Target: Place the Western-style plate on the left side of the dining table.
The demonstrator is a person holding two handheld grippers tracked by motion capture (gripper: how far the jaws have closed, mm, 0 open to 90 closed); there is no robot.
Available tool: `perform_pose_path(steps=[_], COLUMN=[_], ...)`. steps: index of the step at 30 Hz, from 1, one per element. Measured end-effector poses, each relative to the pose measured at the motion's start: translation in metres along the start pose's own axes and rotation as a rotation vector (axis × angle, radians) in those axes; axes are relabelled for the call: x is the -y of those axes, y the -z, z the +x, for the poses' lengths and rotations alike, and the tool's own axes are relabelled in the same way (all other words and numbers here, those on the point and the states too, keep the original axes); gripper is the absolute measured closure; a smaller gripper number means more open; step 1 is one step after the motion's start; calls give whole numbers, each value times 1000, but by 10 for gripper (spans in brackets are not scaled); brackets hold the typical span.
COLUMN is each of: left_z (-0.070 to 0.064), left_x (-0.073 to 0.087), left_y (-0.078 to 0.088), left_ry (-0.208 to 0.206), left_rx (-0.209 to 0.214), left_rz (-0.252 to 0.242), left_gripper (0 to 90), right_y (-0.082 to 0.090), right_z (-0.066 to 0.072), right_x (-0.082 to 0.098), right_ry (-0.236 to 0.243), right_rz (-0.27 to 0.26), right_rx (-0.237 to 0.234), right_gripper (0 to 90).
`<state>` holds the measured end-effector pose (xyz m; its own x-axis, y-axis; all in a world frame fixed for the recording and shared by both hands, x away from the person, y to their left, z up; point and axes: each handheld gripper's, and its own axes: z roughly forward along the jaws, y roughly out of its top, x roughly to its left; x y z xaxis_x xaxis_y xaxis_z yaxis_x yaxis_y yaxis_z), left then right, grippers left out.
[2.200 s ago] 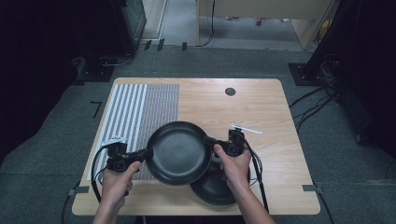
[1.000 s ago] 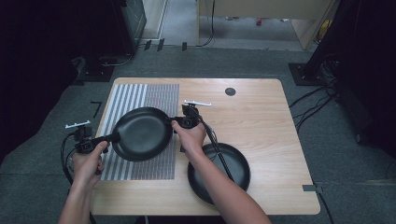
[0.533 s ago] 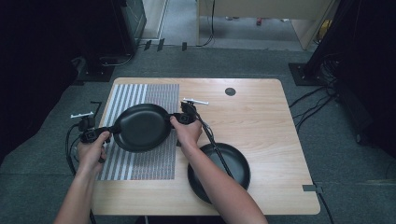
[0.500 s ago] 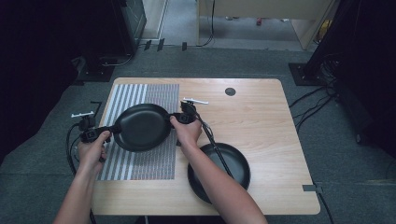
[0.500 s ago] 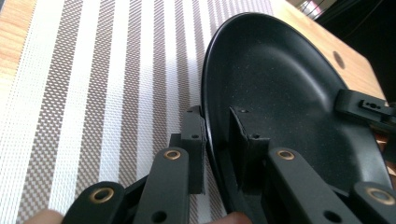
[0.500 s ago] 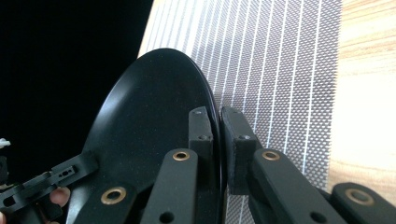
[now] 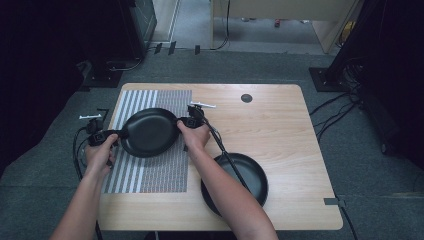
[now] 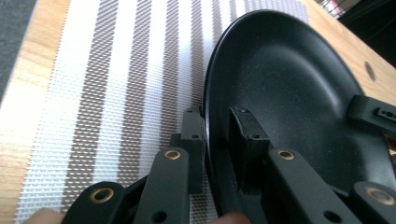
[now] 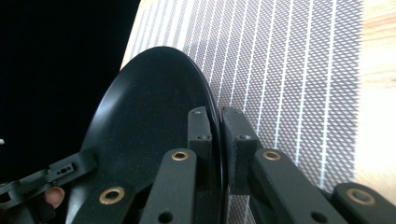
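No legible text, label or number anywhere, at least at this resolution.

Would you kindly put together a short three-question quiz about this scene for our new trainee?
1. True or false: both tools grip the rim of the same round black plate.
2. What lies under that plate? A) bare wood B) grey-and-white striped woven mat C) carpet
3. Fill in: a second black plate sits near the table's ____ right corner.

Key:
1. True; the left tool and the right tool each clamp the rim.
2. B
3. near
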<state>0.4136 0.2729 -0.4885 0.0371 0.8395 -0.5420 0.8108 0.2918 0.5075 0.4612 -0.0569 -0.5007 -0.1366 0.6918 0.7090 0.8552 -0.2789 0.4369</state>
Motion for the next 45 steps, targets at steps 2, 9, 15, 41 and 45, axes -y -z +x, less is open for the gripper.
perform_pose_path(steps=[2,9,15,41,45], left_z=[2,6,8,-34,-40], left_x=[-1,-5,-2,11,18], left_y=[-1,-2,-8,17,24], left_ry=[3,-2,-1,-276,-283], left_rx=[-11,-35,-48,-222,-207], left_rz=[0,-7,-7,-120,-124], left_gripper=[771,775,773,381,338], right_y=[-5,-16,-21,9,17], right_z=[0,-1,-5,23,25], right_x=[-1,0,1,-1,3], right_ry=[-1,-15,-4,320,410], right_rz=[10,24,33,-79,-73], right_rx=[4,-4,2,146,106], right_gripper=[828,823,821,549,511])
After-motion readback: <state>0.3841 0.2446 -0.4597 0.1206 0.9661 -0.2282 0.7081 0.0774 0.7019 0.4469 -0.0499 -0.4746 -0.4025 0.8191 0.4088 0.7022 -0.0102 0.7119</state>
